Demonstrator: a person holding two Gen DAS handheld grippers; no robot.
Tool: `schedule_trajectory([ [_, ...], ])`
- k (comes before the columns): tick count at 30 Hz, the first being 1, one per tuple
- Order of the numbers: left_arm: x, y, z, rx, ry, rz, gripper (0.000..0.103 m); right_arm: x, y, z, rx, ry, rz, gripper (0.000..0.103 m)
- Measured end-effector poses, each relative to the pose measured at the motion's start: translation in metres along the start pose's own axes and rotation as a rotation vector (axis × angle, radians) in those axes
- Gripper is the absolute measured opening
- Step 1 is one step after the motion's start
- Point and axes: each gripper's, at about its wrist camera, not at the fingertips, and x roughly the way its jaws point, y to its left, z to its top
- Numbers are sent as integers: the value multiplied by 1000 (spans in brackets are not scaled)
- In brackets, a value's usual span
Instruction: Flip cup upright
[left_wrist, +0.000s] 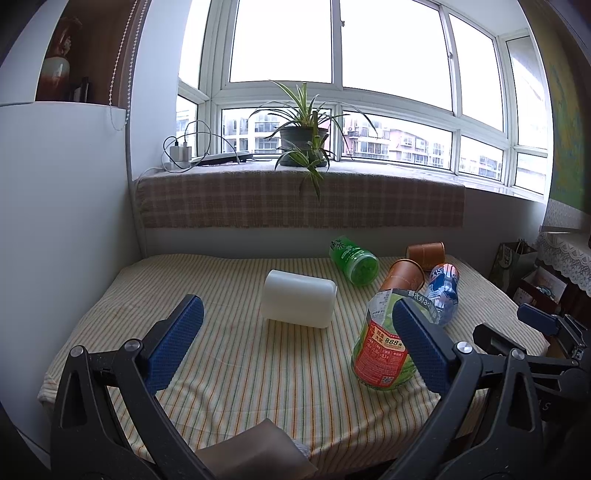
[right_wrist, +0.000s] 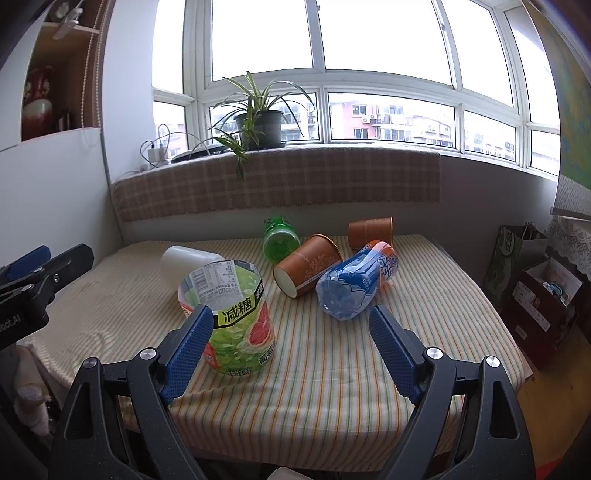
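Several cups lie on the striped tablecloth (left_wrist: 240, 369). A white cup (left_wrist: 298, 303) lies on its side mid-table, also in the right wrist view (right_wrist: 188, 260). A green-labelled cut bottle cup (right_wrist: 236, 317) stands upright near the front, also in the left wrist view (left_wrist: 384, 350). A blue cup (right_wrist: 356, 282), two brown paper cups (right_wrist: 308, 271) (right_wrist: 370, 232) and a green cup (right_wrist: 280, 242) lie on their sides behind it. My left gripper (left_wrist: 295, 347) is open and empty, in front of the white cup. My right gripper (right_wrist: 291, 347) is open and empty, in front of the blue cup.
A window sill with a checked cloth (left_wrist: 303, 199) and a potted plant (left_wrist: 303, 142) runs behind the table. A white wall panel (left_wrist: 62, 221) stands at the left. Bags and boxes (right_wrist: 532, 280) sit on the floor to the right.
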Motion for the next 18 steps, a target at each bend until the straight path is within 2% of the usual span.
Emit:
schedule_trajectory([
  [18, 13, 4, -2, -12, 39, -5, 103, 13, 3, -5, -11, 40, 8, 86],
])
